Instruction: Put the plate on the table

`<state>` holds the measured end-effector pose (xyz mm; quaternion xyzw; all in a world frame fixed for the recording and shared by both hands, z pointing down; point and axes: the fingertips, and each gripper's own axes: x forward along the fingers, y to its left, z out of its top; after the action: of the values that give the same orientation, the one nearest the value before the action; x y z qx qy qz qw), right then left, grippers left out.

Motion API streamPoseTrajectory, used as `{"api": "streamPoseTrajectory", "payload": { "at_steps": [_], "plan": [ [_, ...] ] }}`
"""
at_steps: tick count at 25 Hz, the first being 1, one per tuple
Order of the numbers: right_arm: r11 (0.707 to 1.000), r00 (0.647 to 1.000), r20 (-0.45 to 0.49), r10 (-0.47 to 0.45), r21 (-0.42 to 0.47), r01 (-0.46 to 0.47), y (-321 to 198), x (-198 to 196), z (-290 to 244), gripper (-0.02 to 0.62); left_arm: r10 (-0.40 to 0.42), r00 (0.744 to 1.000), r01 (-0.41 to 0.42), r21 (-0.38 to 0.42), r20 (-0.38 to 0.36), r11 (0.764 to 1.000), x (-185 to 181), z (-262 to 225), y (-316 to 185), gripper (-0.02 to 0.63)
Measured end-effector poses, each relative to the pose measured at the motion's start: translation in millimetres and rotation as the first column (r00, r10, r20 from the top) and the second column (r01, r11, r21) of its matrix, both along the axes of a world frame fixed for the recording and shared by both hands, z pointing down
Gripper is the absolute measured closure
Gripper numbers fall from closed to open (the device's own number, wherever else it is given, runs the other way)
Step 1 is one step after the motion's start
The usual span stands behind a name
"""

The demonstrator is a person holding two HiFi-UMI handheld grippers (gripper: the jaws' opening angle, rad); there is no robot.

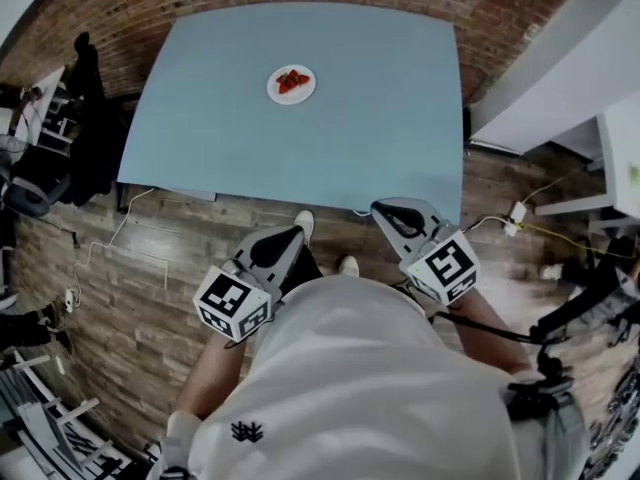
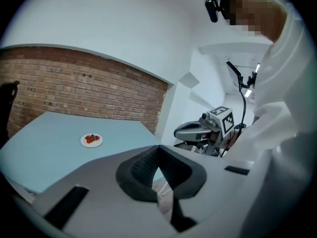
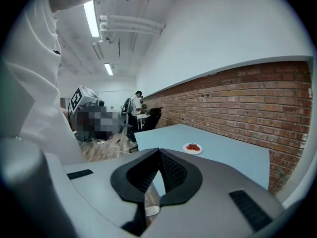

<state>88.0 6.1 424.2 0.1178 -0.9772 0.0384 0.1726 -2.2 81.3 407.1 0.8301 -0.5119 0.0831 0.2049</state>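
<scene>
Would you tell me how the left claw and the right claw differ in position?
The left claw hangs over the wood floor, short of the table; the right claw reaches the table's near edge. The left claw sits lower in the head view, nearer the person, than the right claw. Both are shut, empty, and well apart from the plate.

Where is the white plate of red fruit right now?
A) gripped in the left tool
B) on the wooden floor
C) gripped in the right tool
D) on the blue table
D: the plate rests on the blue table, toward its far side, with nothing gripping it.
</scene>
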Motion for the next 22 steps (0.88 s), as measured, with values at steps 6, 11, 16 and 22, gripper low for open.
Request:
{"api": "streamPoseTrajectory", "payload": {
  "at_steps": [6, 11, 16, 22],
  "plan": [
    [1.000, 1.000, 0.003, 0.008, 0.022, -0.008, 11, 9, -5, 0.588, -0.011, 0.994, 0.013, 0.015, -0.110, 1.000, 6, -11, -3, 0.604],
    [1.000, 1.000, 0.011, 0.010, 0.025, -0.010, 12, 17, -8, 0.588, -0.031, 0.990, 0.030, -0.008, -0.140, 1.000, 8, -10, -6, 0.604],
    [0.999, 1.000, -0.001, 0.026, 0.030, -0.026, 9, 23, -9, 0.588, -0.023, 0.990, 0.023, -0.003, -0.136, 1.000, 12, -9, -12, 0.604],
    [0.999, 1.000, -0.012, 0.020, 0.038, -0.019, 7, 23, -8, 0.588, -0.025, 0.990, 0.023, -0.013, -0.136, 1.000, 10, -3, -18, 0.604]
  ]
}}
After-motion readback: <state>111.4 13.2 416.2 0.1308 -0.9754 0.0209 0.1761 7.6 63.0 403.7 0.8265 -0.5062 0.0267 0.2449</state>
